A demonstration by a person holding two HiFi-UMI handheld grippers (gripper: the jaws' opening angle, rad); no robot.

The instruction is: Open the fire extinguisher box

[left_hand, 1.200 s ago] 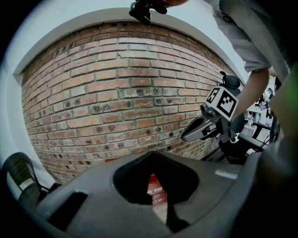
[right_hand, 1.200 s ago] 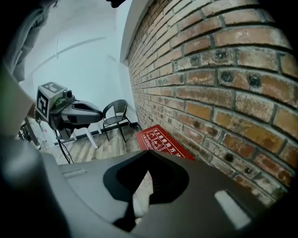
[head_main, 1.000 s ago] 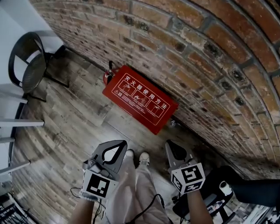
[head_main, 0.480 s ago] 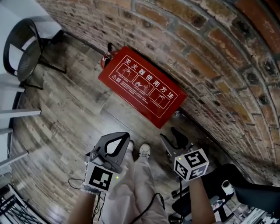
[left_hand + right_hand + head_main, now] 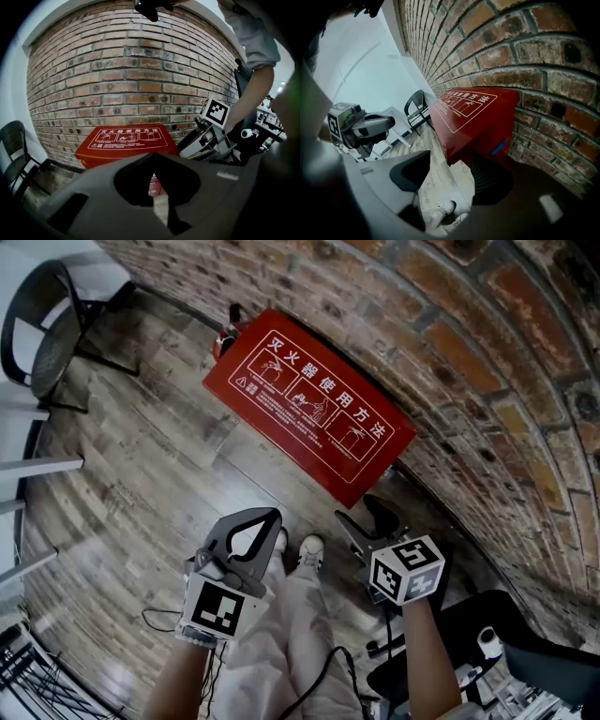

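Observation:
The red fire extinguisher box (image 5: 309, 404) stands on the wooden floor against the brick wall, lid down, with white instruction print on top. It also shows in the left gripper view (image 5: 126, 140) and the right gripper view (image 5: 473, 117). My left gripper (image 5: 265, 517) hangs short of the box's front, its jaws together and empty (image 5: 151, 155). My right gripper (image 5: 361, 512) is near the box's right end. Its jaws have just been opening and now stand apart with only floor and shoes showing between them (image 5: 451, 159). Neither gripper touches the box.
A brick wall (image 5: 450, 352) runs behind the box. A red extinguisher (image 5: 225, 334) stands at the box's left end. A black chair (image 5: 47, 343) and white table legs (image 5: 28, 465) are at the left. The person's shoes (image 5: 309, 549) are just before the box. Dark gear (image 5: 487, 643) lies lower right.
Both grippers have come down toward the floor and the box looks nearer. The right gripper's jaws went from together to wide apart. The left jaws stayed together.

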